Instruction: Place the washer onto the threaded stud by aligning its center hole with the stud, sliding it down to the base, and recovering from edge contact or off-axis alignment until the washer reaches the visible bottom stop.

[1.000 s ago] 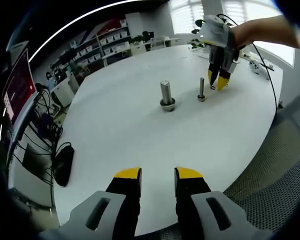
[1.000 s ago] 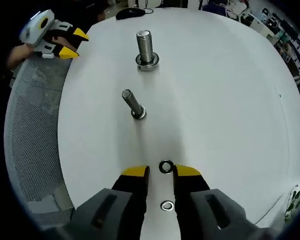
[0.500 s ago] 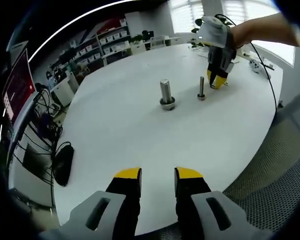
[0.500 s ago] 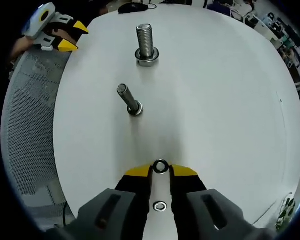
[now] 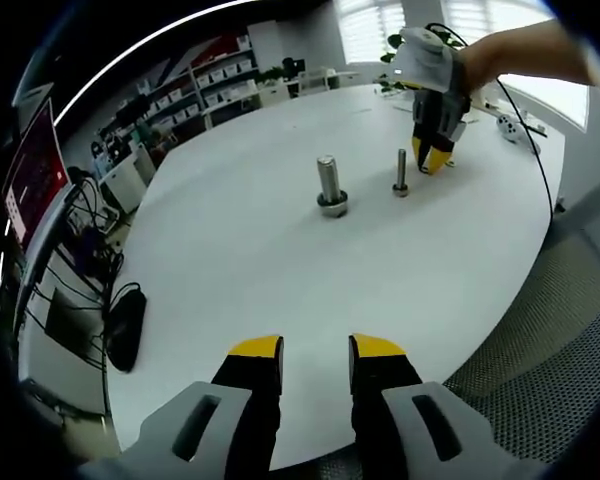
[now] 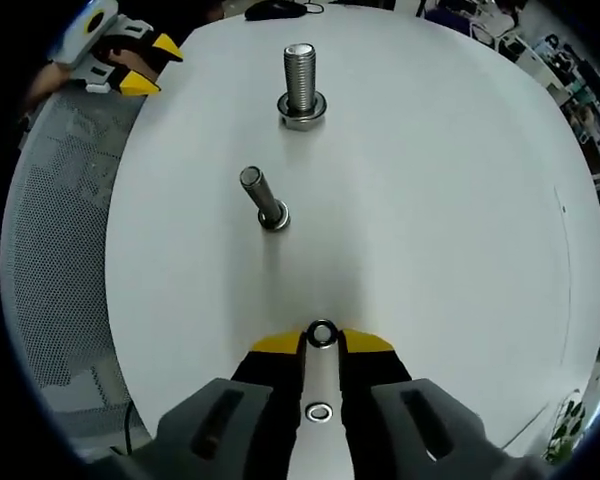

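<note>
Washer (image 6: 322, 333) pinched between yellow fingertips of right gripper (image 6: 322, 343) in right gripper view, held at the near edge of the white table (image 6: 460, 200). Jaws closed in on washer rim from both sides. Second washer (image 6: 319, 411) flat on table between the jaw bodies, nearer the camera. Thin stud (image 6: 263, 198) upright toward table middle, bare. Thick stud (image 6: 300, 85) beyond it, toward the far edge, seated on a collar at its base. Left gripper (image 6: 148, 62) at far left edge of table, yellow tips over the edge. Mesh chair (image 6: 55, 220) beside table's left edge. No legible writing. Against 0.5 s ago: grip on washer unchanged; framing shifted slightly.

Left gripper view: left gripper (image 5: 315, 350) at near table edge (image 5: 230, 280), fingers apart, nothing between them. Thick stud (image 5: 328, 186) and thin stud (image 5: 401, 173) near table middle, well apart from this gripper. Right gripper (image 5: 432, 158) at far side, just beyond thin stud, tips pressed together; washer too small to make out. Black mouse (image 5: 126, 325) off the left edge. Shelving (image 5: 195, 90) in background; labels unreadable. Against 0.5 s ago: framing slightly shifted, left gripper jaws unchanged.
</note>
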Demonstrator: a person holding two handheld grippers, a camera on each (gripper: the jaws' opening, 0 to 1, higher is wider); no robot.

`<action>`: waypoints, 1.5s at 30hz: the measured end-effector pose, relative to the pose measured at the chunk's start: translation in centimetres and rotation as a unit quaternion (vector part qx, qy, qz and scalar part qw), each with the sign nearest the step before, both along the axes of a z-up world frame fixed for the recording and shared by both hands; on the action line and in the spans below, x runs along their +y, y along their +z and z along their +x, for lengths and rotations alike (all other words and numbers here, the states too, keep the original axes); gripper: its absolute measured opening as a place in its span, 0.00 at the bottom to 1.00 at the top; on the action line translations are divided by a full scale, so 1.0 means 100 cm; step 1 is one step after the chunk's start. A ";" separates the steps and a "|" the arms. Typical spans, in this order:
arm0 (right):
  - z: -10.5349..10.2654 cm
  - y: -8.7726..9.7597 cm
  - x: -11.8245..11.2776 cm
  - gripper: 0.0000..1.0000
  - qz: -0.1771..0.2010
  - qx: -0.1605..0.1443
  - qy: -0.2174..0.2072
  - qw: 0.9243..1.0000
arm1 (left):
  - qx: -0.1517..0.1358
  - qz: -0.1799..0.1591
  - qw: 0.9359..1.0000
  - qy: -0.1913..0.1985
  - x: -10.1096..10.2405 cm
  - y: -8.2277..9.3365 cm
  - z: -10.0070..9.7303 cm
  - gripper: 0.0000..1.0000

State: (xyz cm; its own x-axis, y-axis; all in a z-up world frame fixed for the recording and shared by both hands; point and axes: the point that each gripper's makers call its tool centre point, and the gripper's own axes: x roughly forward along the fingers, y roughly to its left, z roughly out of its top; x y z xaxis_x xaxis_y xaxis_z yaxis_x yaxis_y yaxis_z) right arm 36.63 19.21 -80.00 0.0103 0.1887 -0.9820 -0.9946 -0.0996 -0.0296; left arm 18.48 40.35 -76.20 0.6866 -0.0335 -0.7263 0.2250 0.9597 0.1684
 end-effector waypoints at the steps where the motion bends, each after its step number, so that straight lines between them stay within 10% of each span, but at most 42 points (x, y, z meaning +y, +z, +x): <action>1: 0.000 0.000 0.000 0.14 0.001 -0.002 -0.005 1.000 | 0.000 0.001 1.000 0.000 0.000 0.000 0.000 0.24; 16: -0.024 0.022 0.029 0.14 0.063 0.045 -0.069 0.995 | 0.001 0.001 1.000 0.002 0.002 0.000 0.000 0.24; 45: -0.039 0.063 0.066 0.14 0.078 0.025 -0.026 0.996 | -0.001 -0.001 1.000 0.003 0.001 0.000 0.000 0.24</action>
